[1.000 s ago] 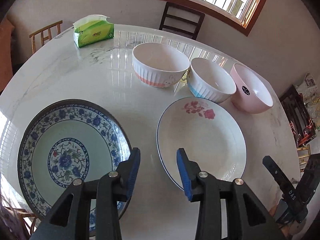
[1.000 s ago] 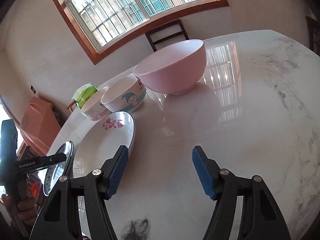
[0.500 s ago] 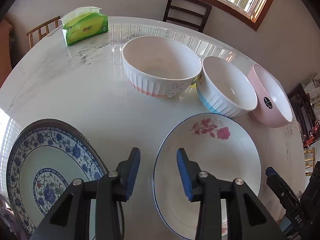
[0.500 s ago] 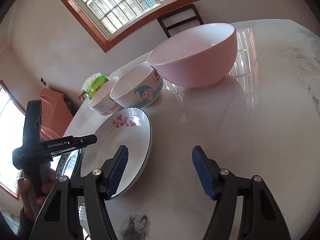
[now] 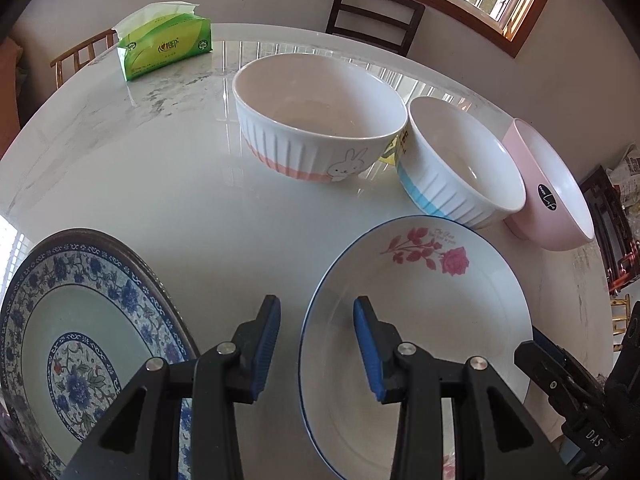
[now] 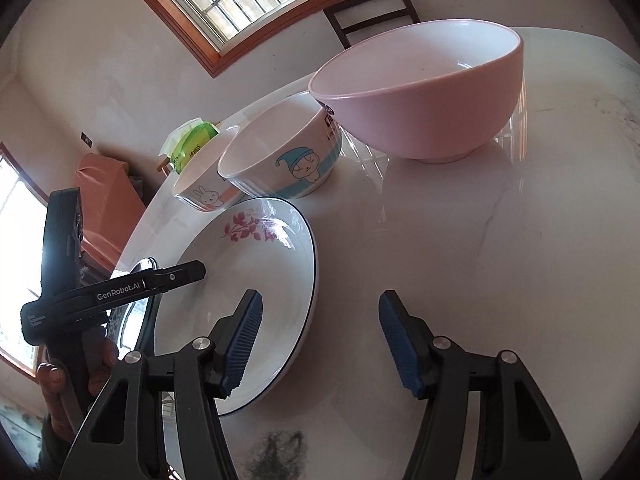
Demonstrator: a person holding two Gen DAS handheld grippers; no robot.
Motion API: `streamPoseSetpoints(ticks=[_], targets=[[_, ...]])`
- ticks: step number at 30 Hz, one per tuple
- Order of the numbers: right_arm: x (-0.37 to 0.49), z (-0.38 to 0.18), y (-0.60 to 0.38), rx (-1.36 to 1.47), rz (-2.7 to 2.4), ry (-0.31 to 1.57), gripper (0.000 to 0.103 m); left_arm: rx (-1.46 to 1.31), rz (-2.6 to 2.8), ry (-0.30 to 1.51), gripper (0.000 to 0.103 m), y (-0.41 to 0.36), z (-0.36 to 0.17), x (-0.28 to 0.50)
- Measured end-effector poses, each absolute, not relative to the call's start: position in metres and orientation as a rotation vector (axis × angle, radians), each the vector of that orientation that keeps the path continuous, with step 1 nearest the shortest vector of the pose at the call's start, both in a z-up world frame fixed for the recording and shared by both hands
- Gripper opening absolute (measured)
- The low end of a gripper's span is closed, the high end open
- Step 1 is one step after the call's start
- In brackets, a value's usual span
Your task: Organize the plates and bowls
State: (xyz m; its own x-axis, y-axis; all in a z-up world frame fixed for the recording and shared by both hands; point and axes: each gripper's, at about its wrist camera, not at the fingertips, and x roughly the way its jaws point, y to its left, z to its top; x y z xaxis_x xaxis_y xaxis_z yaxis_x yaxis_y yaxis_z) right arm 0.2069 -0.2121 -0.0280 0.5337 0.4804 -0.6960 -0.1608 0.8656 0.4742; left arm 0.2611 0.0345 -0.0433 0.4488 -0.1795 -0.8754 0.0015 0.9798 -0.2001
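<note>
On the round marble table [image 5: 160,192] lie a blue-patterned plate [image 5: 80,340] at the near left and a white rose plate [image 5: 432,312] [image 6: 256,280] beside it. Behind stand a white bunny bowl [image 5: 320,128] [image 6: 204,188], a white bowl with a blue band [image 5: 460,168] [image 6: 284,156] and a pink bowl [image 5: 560,196] [image 6: 432,92]. My left gripper [image 5: 316,344] is open and empty, straddling the rose plate's left rim. My right gripper [image 6: 320,340] is open and empty, straddling that plate's right rim.
A green tissue box [image 5: 164,46] stands at the table's far left. A dark chair [image 5: 372,16] stands behind the table under the window. A dark smudge [image 6: 276,456] marks the table just under my right gripper.
Both grippers have moved forward towards the bowls and lower over the rose plate. The blue plate has slid towards the left view's edge. Both stay open.
</note>
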Motion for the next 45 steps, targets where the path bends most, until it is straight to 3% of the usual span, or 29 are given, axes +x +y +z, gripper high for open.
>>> streamPoseSetpoints(ticks=[7,16,26,30,45], targets=[[0.21,-0.028,-0.205,0.341,0.403,0.945,0.056,-0.144,-0.127,1.102,0.039,0.025,-0.046,0.26],[0.211,-0.03,-0.187,0.246,0.432,0.974,0.023,-0.141,-0.117,1.075,0.04,0.012,-0.051,0.246],[0.208,-0.03,-0.182,0.205,0.424,0.967,0.017,-0.153,-0.039,1.056,0.041,0.012,-0.046,0.236],[0.205,-0.029,-0.185,0.203,0.408,0.962,0.017,-0.053,0.001,1.013,0.03,0.003,-0.042,0.227],[0.186,-0.027,-0.192,0.243,0.365,0.948,0.016,-0.034,-0.021,0.991,0.028,-0.007,-0.039,0.2]])
